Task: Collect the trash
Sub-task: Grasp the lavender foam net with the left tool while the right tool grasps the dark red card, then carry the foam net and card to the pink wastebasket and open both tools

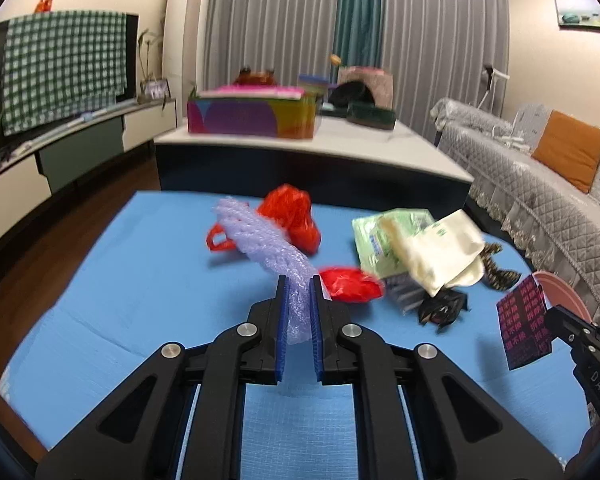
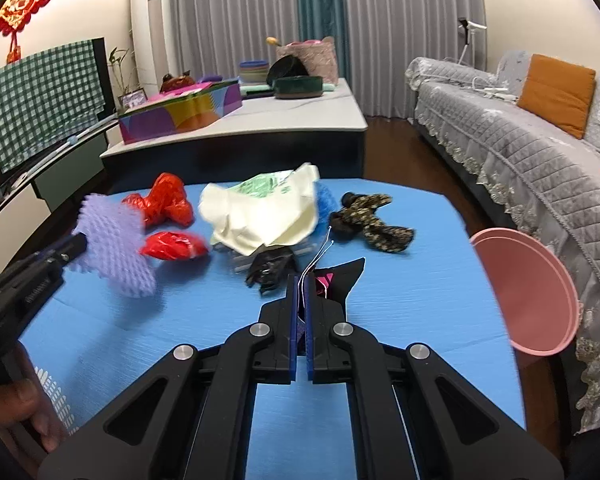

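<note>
Two tools, both gripping trash. Left wrist view: left tool (image 1: 299,280) clamped on purple foam net (image 1: 260,236), lifted over blue counter (image 1: 140,280). Right wrist view: right tool (image 2: 301,280) clamped on dark patterned wrapper (image 2: 346,274), near pink bin (image 2: 528,292) at counter's right edge.

Both cams ride on the grippers, looking forward and down along the jaws, close over the blue mat (image 1: 120,280). Left view sits on the left side, facing the curtains (image 1: 280,20), with the right gripper (image 1: 556,320) poking in at lower right. Right view has the left gripper (image 2: 76,246) at middle left. Both share the trash pile, pink bin (image 2: 528,292), white counter (image 1: 420,148) and sofa (image 2: 520,152).
</note>
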Demonstrator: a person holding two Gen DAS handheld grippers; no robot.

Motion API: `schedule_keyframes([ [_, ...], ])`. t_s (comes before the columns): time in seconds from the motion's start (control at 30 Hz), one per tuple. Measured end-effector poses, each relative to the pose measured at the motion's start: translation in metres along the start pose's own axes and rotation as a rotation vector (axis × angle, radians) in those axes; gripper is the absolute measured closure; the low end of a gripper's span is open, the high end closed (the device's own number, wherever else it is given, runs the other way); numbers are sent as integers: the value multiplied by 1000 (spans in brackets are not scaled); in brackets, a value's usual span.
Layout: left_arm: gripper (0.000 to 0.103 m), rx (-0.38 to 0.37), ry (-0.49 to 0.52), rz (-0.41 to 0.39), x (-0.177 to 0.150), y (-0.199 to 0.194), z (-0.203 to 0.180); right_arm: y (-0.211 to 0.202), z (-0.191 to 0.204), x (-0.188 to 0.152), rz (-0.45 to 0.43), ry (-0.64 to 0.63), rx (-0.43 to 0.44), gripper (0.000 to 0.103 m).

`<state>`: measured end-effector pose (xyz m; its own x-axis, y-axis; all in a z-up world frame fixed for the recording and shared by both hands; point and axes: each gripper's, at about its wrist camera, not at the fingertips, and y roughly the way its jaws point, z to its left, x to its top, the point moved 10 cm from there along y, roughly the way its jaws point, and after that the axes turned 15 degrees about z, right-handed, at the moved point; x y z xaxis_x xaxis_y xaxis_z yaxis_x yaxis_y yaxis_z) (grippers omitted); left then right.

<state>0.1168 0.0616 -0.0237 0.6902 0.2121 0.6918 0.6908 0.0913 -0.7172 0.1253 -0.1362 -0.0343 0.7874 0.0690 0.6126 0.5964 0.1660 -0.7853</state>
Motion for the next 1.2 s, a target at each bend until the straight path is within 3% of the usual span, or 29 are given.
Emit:
schedule_keyframes([
  [0.2,93,-24,28,-54,8,-24,-15,-25,-18,5,-51,22,-25,100],
  [0.33,93,-15,83,-135,13,-49,-28,-43,-30,9,-82,42,-38,100],
  [0.5,93,-73,138,-211,22,-81,-49,-62,-43,12,-115,57,-46,100],
  [0.9,93,-179,208,-116,8,-76,-99,-96,-76,19,-142,55,-94,100],
  [1.2,93,-271,261,-42,4,-62,-157,-113,-128,34,-145,71,-157,100],
])
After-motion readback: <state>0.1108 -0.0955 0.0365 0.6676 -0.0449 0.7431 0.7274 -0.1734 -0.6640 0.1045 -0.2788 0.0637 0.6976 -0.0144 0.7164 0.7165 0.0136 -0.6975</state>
